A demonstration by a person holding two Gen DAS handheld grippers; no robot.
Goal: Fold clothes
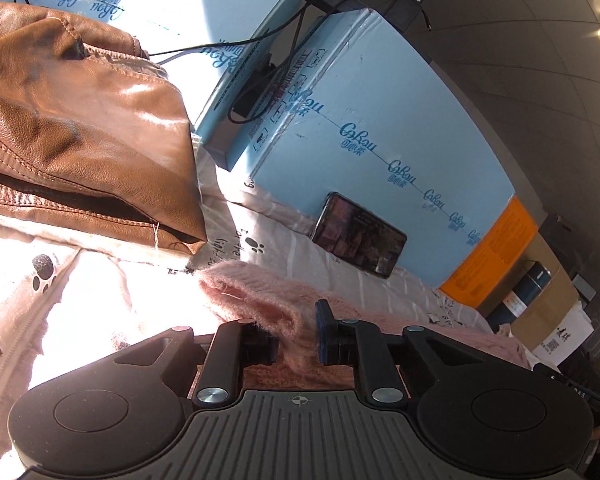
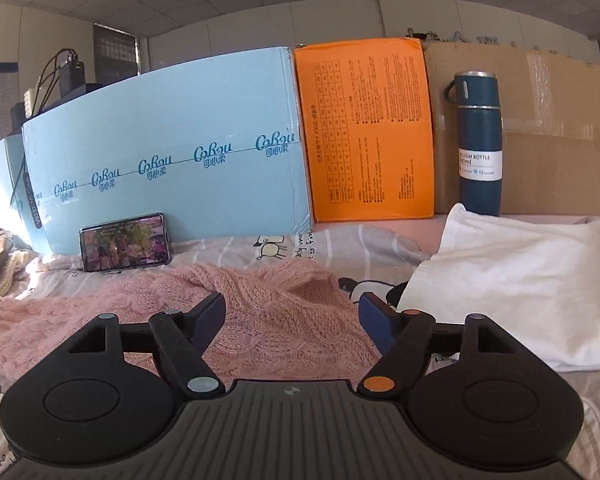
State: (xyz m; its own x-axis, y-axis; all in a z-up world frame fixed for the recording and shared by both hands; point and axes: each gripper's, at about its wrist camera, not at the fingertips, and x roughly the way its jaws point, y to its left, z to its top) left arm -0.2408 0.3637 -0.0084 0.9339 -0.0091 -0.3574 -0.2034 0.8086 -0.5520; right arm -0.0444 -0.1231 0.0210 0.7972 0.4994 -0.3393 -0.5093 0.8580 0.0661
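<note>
Left gripper [image 1: 298, 338]: jaws clamped on a bunched fold of the fuzzy pink knitted sweater [image 1: 260, 300], which lies on the grey-striped, cartoon-printed bedsheet [image 1: 284, 240]. A folded brown leather jacket [image 1: 84, 120] lies on the same bedsheet to the left of the sweater, its corner just beside the sweater's edge.

Right gripper [image 2: 292, 316]: jaws apart, with the pink sweater [image 2: 260, 296] spread flat beneath and between them; no pad presses on it. A folded white garment [image 2: 520, 280] lies on the bedsheet [image 2: 240, 246] to the right of the sweater.

Along the far edge of the bedsheet, in order: black smartphone [image 2: 125, 242] leaning on a light blue printed carton [image 2: 172, 152], orange carton [image 2: 364, 128], dark blue vacuum bottle [image 2: 479, 144] before a brown cardboard box [image 2: 560, 132].
</note>
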